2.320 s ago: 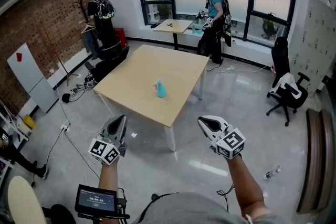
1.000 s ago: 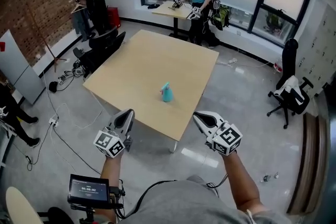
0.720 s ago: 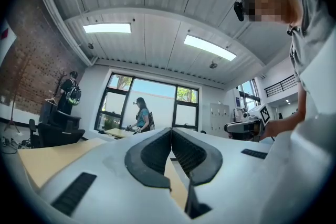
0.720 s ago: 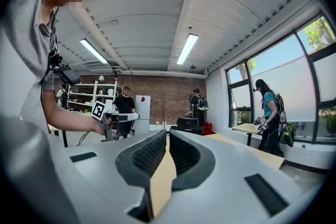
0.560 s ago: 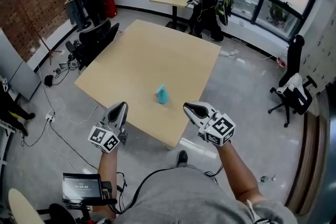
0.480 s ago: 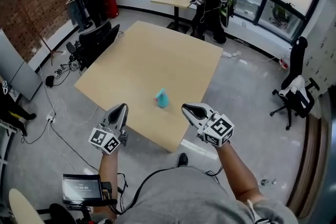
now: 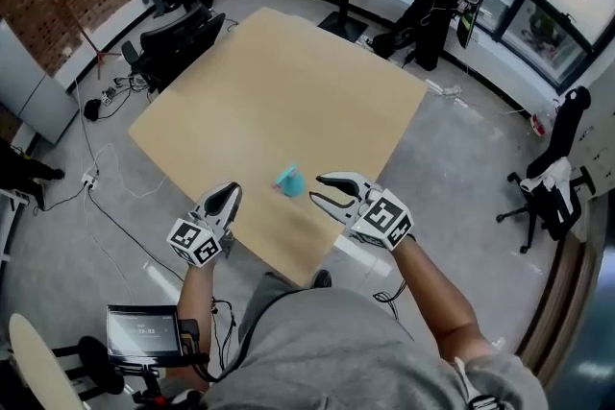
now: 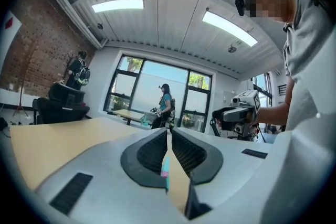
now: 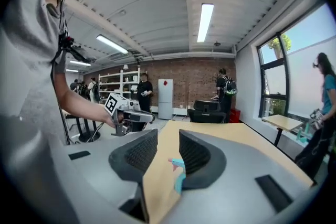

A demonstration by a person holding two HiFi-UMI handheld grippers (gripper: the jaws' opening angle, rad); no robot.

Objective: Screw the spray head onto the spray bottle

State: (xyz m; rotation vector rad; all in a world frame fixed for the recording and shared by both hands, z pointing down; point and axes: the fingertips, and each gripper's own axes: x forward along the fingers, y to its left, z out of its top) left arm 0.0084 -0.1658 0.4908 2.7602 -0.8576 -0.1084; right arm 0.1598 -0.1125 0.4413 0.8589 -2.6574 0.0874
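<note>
No screwing has begun, I judge: the teal spray bottle (image 7: 288, 180), its spray head seemingly perched on top, stands near the surface's (image 7: 288, 82) front edge, apart from the clenched, empty left hand-held gripper (image 7: 231, 193) and the right hand-held gripper (image 7: 317, 188), whose 2 empty jaws have just been opening.

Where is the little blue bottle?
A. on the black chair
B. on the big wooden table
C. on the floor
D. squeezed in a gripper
B: the blue bottle stands on the wooden table, near the edge closest to the person.
</note>
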